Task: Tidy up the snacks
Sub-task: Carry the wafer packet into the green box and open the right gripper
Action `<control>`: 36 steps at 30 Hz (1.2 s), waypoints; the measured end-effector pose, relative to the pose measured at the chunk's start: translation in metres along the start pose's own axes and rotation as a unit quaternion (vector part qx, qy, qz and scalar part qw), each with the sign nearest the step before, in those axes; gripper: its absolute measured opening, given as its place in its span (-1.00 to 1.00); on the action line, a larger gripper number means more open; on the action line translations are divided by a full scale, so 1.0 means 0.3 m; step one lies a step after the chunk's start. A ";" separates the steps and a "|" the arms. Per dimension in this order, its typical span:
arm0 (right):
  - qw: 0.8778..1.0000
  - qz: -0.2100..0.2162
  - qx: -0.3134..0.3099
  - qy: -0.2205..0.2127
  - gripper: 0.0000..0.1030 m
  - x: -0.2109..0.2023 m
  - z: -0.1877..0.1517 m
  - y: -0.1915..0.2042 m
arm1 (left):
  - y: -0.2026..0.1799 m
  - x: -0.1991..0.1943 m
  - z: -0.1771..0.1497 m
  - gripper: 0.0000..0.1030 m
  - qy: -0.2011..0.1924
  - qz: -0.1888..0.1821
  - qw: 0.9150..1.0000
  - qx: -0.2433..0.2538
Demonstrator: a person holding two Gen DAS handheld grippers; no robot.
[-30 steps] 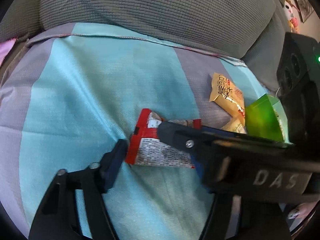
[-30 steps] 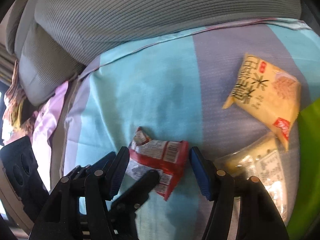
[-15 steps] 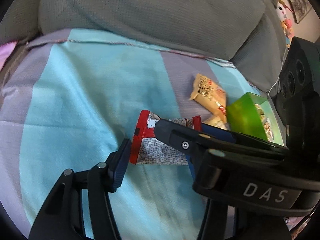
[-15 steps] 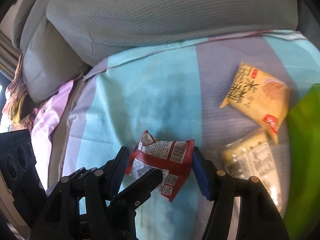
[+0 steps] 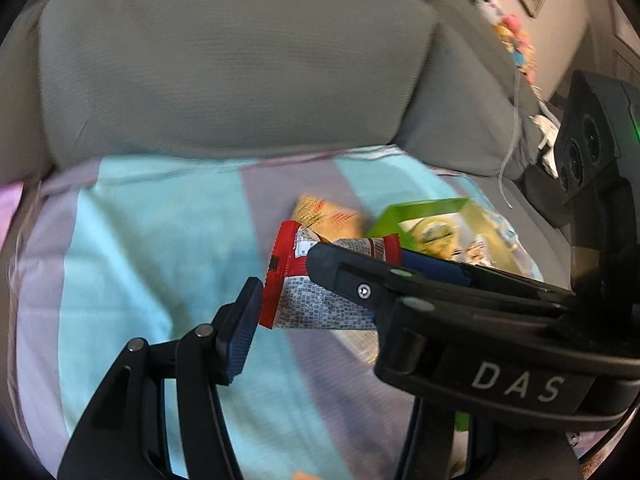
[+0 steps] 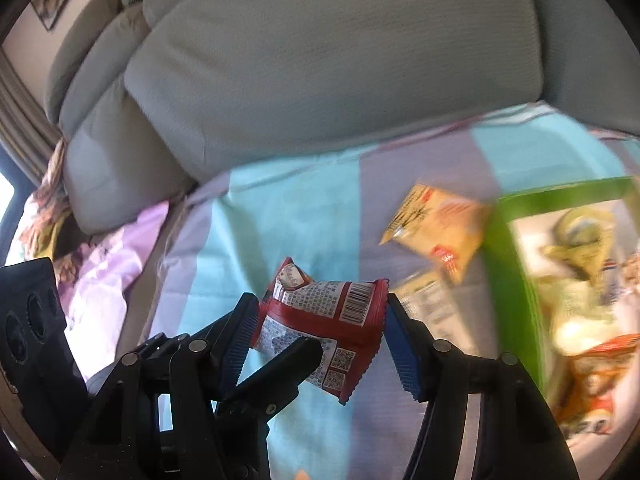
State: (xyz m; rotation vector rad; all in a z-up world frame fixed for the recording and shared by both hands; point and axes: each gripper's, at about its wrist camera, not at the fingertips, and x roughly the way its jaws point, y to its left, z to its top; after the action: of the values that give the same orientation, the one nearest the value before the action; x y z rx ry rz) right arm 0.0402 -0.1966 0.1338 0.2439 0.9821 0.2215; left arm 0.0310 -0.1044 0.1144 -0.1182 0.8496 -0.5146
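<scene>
Two blue fingers (image 6: 402, 354) of the right gripper (image 6: 316, 340) squeeze the red snack bag (image 6: 320, 320). Left gripper (image 5: 308, 312) fingers stand open around it, beside the green box (image 6: 516, 280).

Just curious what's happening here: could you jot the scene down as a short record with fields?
Setting: striped blanket over a grey sofa
Held item: red snack packet, between the right fingers, both pads at its edges
Left fingers: one beside the packet; the other hidden, grip unclear
Loose snacks: yellow packet and pale packet on the blanket
Container: green box, right side, holding snacks
</scene>
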 end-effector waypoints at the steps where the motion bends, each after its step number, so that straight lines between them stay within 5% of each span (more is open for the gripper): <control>1: 1.000 0.000 0.006 -0.015 0.27 -0.036 0.005 -0.022 | -0.034 -0.001 0.011 0.03 -0.006 -0.005 1.000 0.011; 13: 0.987 -0.066 0.122 -0.086 0.27 -0.274 -0.008 -0.325 | -0.352 0.145 0.048 0.00 0.013 -0.088 0.992 0.089; 17: 0.980 -0.106 0.152 -0.079 0.27 -0.276 -0.021 -0.410 | -0.412 0.223 0.047 0.00 0.038 -0.104 0.989 0.096; 36: 0.953 -0.142 0.257 -0.070 0.31 -0.318 -0.094 -0.632 | -0.536 0.349 0.012 0.07 0.085 -0.148 0.981 0.096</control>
State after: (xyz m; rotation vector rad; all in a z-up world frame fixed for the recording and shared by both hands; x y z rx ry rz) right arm -0.0206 -0.4018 0.1368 0.5803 0.9080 -0.3190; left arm 0.0286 -0.2951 0.0933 -0.0225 0.9499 -0.8939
